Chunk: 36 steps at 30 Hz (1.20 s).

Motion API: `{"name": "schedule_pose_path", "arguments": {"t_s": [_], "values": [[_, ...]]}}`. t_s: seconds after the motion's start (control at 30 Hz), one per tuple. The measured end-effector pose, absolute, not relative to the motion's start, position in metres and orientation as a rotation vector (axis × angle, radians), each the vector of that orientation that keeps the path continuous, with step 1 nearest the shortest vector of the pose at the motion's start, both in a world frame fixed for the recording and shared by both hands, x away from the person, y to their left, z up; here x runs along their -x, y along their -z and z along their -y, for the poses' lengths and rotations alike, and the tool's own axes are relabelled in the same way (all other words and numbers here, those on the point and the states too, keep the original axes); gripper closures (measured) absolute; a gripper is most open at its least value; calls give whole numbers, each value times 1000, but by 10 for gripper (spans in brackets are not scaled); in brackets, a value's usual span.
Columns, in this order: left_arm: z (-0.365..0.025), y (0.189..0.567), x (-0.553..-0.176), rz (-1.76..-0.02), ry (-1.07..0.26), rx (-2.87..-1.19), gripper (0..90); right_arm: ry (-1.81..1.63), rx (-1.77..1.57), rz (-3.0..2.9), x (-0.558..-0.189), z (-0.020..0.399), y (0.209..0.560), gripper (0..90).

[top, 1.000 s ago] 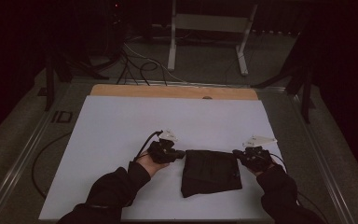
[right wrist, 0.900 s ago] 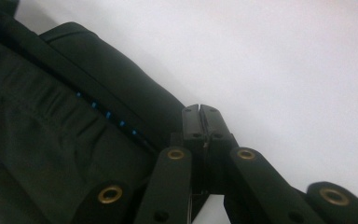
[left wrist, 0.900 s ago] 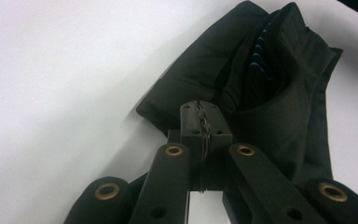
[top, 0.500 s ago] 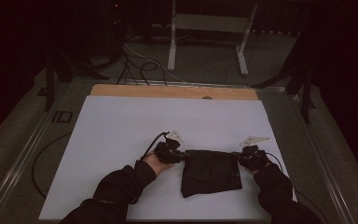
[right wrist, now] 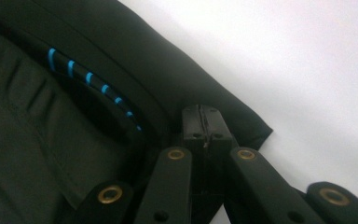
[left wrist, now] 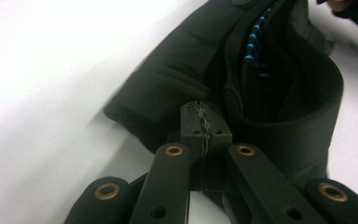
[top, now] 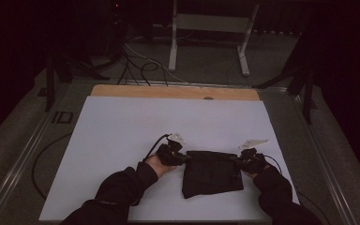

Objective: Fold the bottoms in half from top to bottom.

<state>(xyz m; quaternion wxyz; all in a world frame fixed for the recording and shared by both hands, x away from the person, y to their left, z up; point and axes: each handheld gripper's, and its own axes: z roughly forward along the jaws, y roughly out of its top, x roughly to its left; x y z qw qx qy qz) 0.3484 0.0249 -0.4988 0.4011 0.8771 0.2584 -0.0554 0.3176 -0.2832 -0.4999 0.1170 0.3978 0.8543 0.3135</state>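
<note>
Since a second earlier the right gripper (top: pixel 242 161) had sunk to the white table (top: pixel 122 136), so both it and the left gripper (top: pixel 183 158) stood clamped tight on the black garment's (top: pixel 213 172) far corners, mid-fold, and next seemingly needed lifting together.

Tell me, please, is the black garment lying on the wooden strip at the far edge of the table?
No, the black garment lies on the white sheet near the person.

"ID" in pale letters on a dark plate (top: pixel 62 117) left of the white table (top: pixel 122 136)
</note>
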Motion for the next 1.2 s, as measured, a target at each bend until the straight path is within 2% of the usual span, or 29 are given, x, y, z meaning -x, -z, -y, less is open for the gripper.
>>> {"name": "schedule_pose_path", "arguments": {"t_s": [0.33, 0.73, 1.2], "values": [[-25, 496, -333, -602, 182, -2207, 896, -1023, -1141, -2513, -297, 279, 491, 899], [-27, 490, -300, -496, 214, -2220, 895, -1072, -1054, -2565, -251, 261, 483, 898], [-28, 493, -283, -442, 227, -2259, 894, -1057, -1034, -2620, -228, 258, 485, 898]]}}
